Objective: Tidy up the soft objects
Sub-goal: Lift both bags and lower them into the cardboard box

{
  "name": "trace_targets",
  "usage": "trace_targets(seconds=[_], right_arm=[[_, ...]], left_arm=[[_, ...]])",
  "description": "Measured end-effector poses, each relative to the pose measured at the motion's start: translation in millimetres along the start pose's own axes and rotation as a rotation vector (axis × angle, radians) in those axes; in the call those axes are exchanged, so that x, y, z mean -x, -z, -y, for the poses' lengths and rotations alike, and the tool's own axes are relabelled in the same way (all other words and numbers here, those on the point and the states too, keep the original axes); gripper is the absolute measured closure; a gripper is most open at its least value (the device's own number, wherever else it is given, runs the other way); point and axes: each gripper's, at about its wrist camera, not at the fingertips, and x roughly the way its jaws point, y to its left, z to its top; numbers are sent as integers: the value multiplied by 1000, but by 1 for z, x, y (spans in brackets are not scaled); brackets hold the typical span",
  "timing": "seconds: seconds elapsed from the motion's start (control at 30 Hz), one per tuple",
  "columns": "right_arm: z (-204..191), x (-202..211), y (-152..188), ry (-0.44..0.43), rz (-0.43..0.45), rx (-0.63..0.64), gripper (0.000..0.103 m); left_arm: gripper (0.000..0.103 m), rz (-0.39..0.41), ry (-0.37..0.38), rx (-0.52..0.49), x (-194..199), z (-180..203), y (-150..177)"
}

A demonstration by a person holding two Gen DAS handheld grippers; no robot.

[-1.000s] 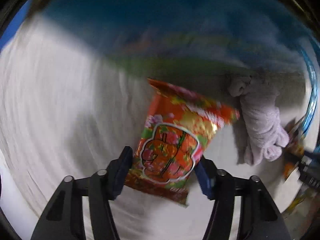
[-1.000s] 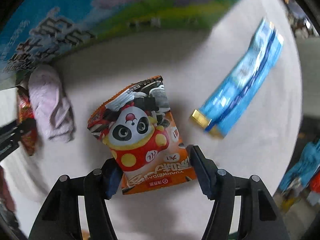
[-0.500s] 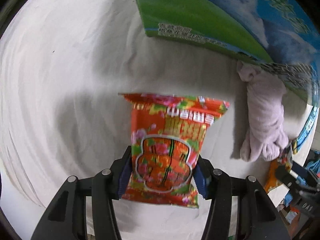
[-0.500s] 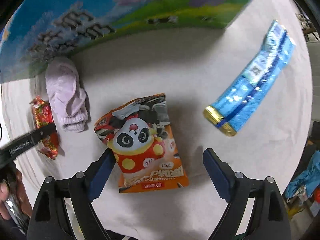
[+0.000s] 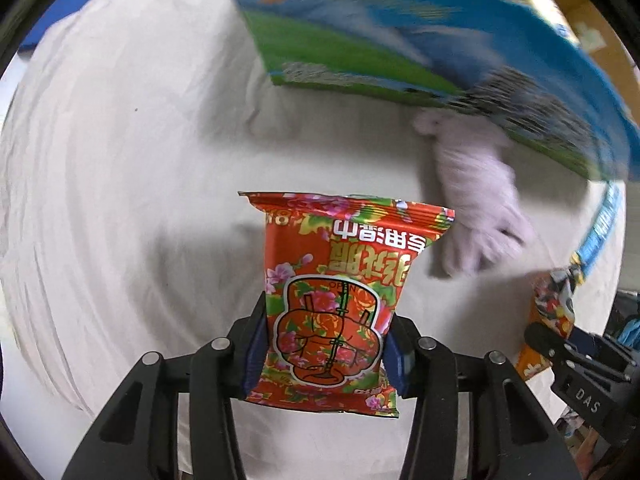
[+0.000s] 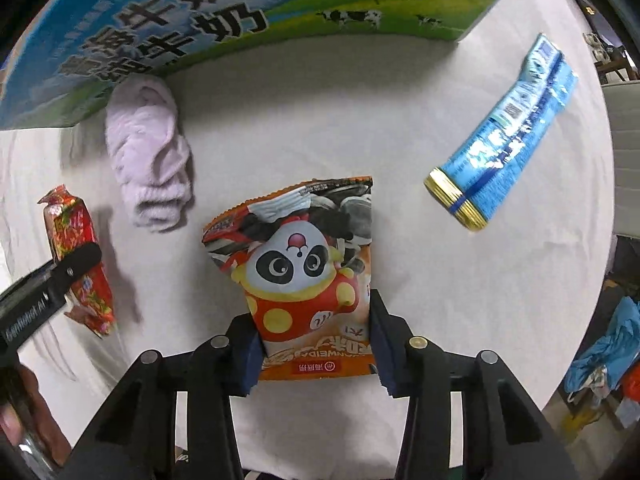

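Note:
My left gripper (image 5: pixel 322 350) is shut on a red floral snack bag (image 5: pixel 340 300) and holds it above the white cloth. The bag also shows in the right wrist view (image 6: pixel 78 256), at the left, with the left gripper on it. My right gripper (image 6: pixel 314 346) is shut on an orange panda snack bag (image 6: pixel 304 264), gripping its lower end. A rolled pale purple towel (image 6: pixel 148 160) lies on the cloth left of the panda bag and beside the box; it also shows in the left wrist view (image 5: pixel 476 200). A blue snack packet (image 6: pixel 508 132) lies at the right.
A large blue and green printed carton (image 6: pixel 208 28) stands along the back of the white cloth-covered table (image 6: pixel 400 320); it shows in the left wrist view (image 5: pixel 400 40) too. The table edge runs down the right side, with blue clutter (image 6: pixel 600 360) beyond it.
My right gripper, open half a second ago, has closed on the panda bag. My left gripper still holds the red bag, and its view has shifted slightly toward the carton.

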Motion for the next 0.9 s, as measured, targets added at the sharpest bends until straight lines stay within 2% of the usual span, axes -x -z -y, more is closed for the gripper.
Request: trace_targets(seconds=[0.2, 0.43, 0.63, 0.9], right_arm=[[-9, 47, 26, -65, 66, 19, 56], [-18, 115, 42, -82, 178, 64, 57], [9, 182, 43, -77, 258, 86, 57], [14, 216, 43, -102, 317, 93, 57]], left_arm=[[58, 74, 47, -45, 44, 23, 22], [58, 180, 102, -99, 113, 42, 32], [58, 266, 140, -111, 159, 46, 34], [58, 327, 171, -108, 197, 42, 27]])
